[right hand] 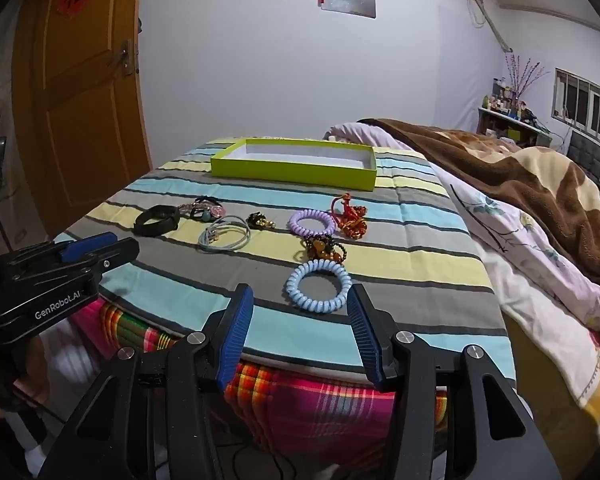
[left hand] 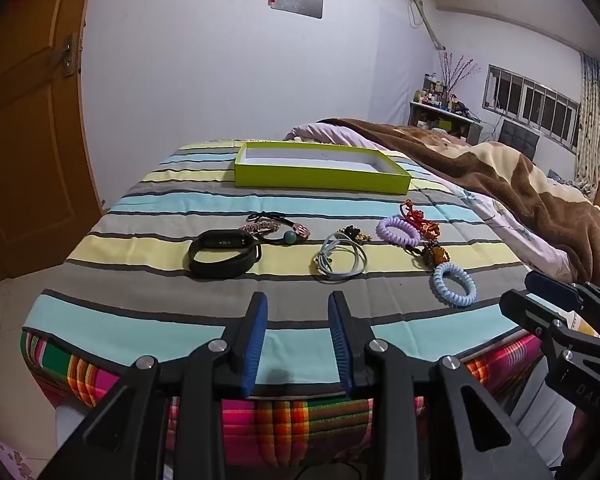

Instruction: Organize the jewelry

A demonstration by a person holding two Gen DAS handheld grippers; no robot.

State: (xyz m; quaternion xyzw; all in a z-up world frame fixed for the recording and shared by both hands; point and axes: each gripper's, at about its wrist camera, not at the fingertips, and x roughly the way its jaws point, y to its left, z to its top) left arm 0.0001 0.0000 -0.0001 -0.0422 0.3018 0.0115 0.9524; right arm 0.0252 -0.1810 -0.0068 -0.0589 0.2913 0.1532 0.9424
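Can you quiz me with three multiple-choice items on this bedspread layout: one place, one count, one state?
1. Which item lies nearest the right hand-held gripper?
A. black fitness band
B. light blue spiral hair tie
C. green tray

2. How many spiral hair ties are on the striped bedspread?
A. one
B. two
C. four

3. What is in the green tray?
A. nothing that shows
B. the purple spiral hair tie
C. the red knotted cord

Answers:
1. B: the light blue spiral hair tie sits just ahead of the open fingers, while the black fitness band lies far left.
2. B: only the light blue one and the purple spiral hair tie appear on the striped bedspread.
3. A: the green tray shows a bare white floor; the red knotted cord lies outside it.
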